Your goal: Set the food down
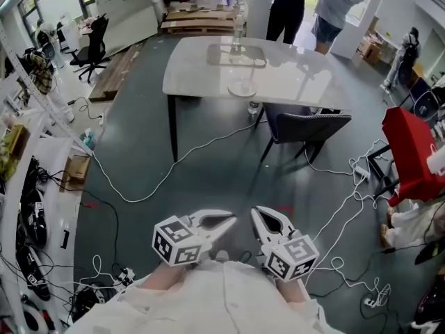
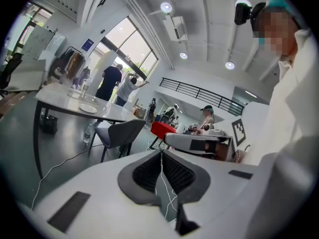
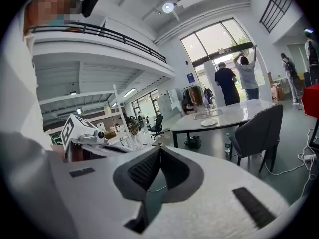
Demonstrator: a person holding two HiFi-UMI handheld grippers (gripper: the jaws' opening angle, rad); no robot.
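surface: white tabletop [image 1: 299, 78] across the room, carrying a plate [image 1: 242, 88] and tray [image 1: 236, 56] | food: cannot be made out | floor [image 1: 208, 165]: dark grey, white cables [image 1: 139, 197] trailing | chair [image 1: 306, 127]: grey, tucked at tabletop | left hand-held gripper [image 1: 226, 223], right hand-held gripper [image 1: 259, 216]: jaws closed, empty, over floor

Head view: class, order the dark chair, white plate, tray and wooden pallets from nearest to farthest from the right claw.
From the right claw:
1. Dark chair, at the table's near right side.
2. White plate, near the table's front edge.
3. Tray, mid-table behind the plate.
4. Wooden pallets, on the floor beyond the table.
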